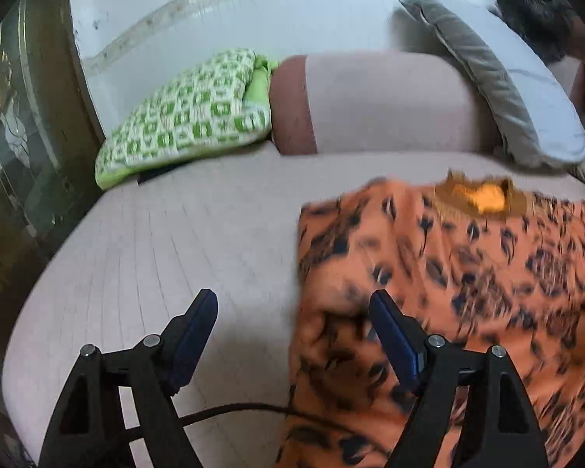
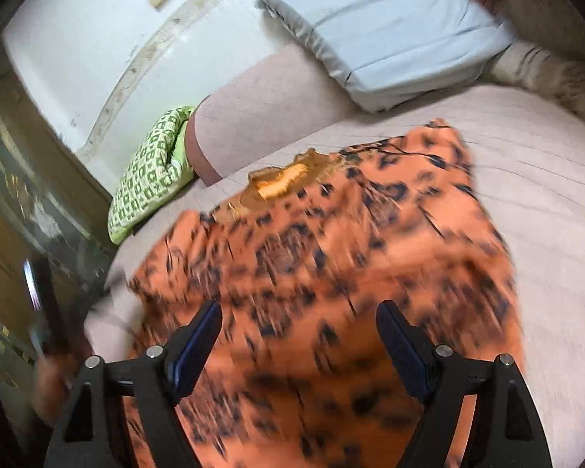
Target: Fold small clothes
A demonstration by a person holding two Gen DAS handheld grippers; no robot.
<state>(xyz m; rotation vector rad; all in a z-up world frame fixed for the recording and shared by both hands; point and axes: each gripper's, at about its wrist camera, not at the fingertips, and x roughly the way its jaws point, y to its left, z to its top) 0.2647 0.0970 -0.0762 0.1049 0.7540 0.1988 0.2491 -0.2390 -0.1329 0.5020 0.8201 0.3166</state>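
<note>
Left wrist view close over the sofa seat (image 1: pixel 156 241), angled down towards the wall, right wrist view likewise, both sharing the orange garment (image 1: pixel 468 273) (image 2: pixel 331 265), green pillow (image 1: pixel 183 117) (image 2: pixel 148 187)

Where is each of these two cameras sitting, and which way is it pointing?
Left wrist view: on the left gripper, looking forward and down across the sofa seat; its open fingers show.
Right wrist view: on the right gripper, looking down over the orange leopard-print garment; its open fingers show, with a blurred hand at the left edge.
Both share the garment, green patterned cushion and grey pillow.
</note>
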